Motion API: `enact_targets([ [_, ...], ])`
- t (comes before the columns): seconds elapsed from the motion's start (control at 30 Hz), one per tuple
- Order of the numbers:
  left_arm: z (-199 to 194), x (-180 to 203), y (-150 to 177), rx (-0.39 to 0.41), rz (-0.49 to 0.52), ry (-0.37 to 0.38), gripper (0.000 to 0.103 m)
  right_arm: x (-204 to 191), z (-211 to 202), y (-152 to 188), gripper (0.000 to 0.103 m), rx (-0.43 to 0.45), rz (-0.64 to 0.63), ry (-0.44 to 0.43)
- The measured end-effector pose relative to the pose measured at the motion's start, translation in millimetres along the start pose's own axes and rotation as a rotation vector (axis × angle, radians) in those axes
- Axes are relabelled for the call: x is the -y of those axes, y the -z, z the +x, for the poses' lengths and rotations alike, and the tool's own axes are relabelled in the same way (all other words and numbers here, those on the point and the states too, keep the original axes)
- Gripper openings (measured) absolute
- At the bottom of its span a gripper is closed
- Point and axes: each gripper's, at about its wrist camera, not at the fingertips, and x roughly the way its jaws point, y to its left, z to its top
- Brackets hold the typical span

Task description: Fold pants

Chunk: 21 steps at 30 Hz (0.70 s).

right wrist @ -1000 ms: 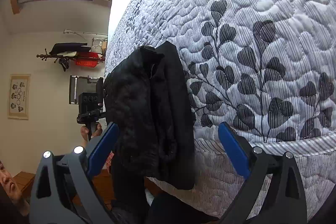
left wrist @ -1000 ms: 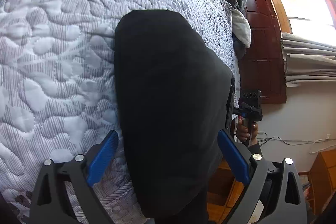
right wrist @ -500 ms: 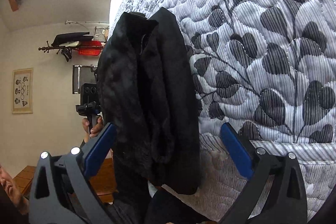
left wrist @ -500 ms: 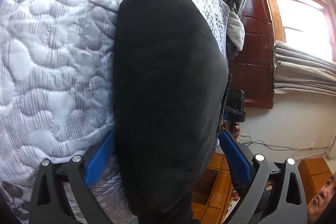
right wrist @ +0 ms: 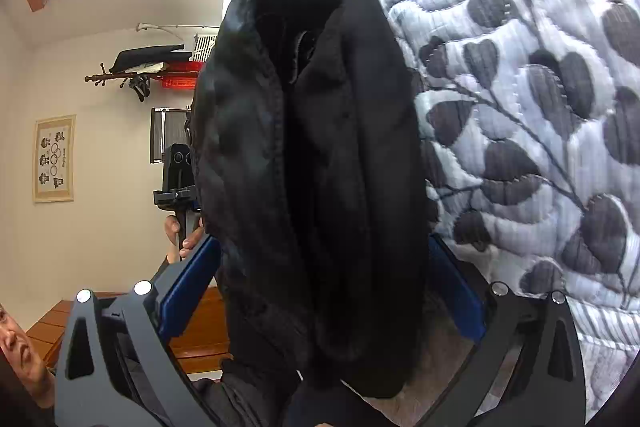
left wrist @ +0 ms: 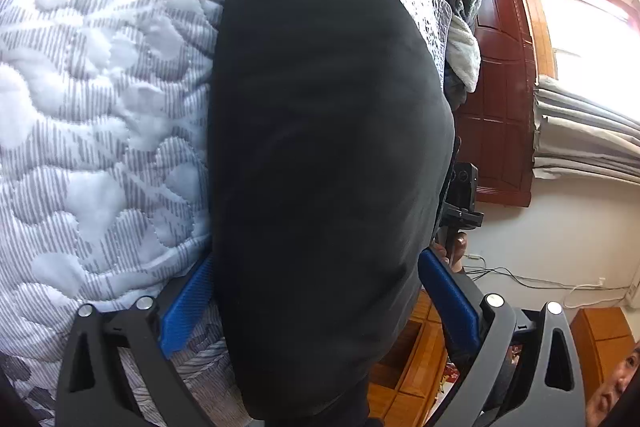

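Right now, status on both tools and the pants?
Both tools, left and right, open, straddling the black pants. Pants bunched at the quilt edge. Nothing in the way.

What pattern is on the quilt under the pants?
Dark grey leaves on white quilt, clearest in the right wrist view beside the black pants.

- Left wrist view looks from one end along the black pants, very near, over the quilted bed.
- Right wrist view faces the opposite end, equally near; both views share the pants and the bed.
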Motion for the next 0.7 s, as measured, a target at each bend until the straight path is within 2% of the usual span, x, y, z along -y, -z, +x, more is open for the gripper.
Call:
enact_targets([
  [0.1,3.7,2.7,-0.6,0.007,-0.001,-0.025,0.099,-5.0,6.9,-1.5,0.101,-0.004,-0.014,-0.007],
  [0.2,9.9,17.1,2.5,0.012,0.048,-0.114,0.095,-10.4,10.4,-1.2,0.099,0.003,-0.05,0.01],
  [0.23,12.4,20.8,2.3,0.018,0.054,-0.136,0.086,-11.7,10.9,-0.8,0.093,0.012,-0.054,0.017],
  [0.27,13.8,21.4,1.3,0.024,0.04,-0.141,0.084,-12.3,10.8,-1.3,0.088,0.019,-0.056,0.017],
  [0.3,14.8,21.4,0.4,0.031,0.025,-0.146,0.08,-11.8,11.2,0.2,0.076,0.026,-0.052,0.012],
  [0.4,15.7,22.9,0.1,0.043,0.012,-0.149,0.068,-13.1,9.4,3.8,0.059,0.044,-0.063,0.003],
  [0.53,12.4,27.5,2.8,0.069,0.018,-0.144,0.053,-21.8,7.7,6.2,0.05,0.059,-0.084,0.01],
  [0.7,12.0,27.4,1.9,0.095,0.02,-0.12,0.044,-35.4,11.2,7.0,0.044,0.078,-0.097,0.01],
])
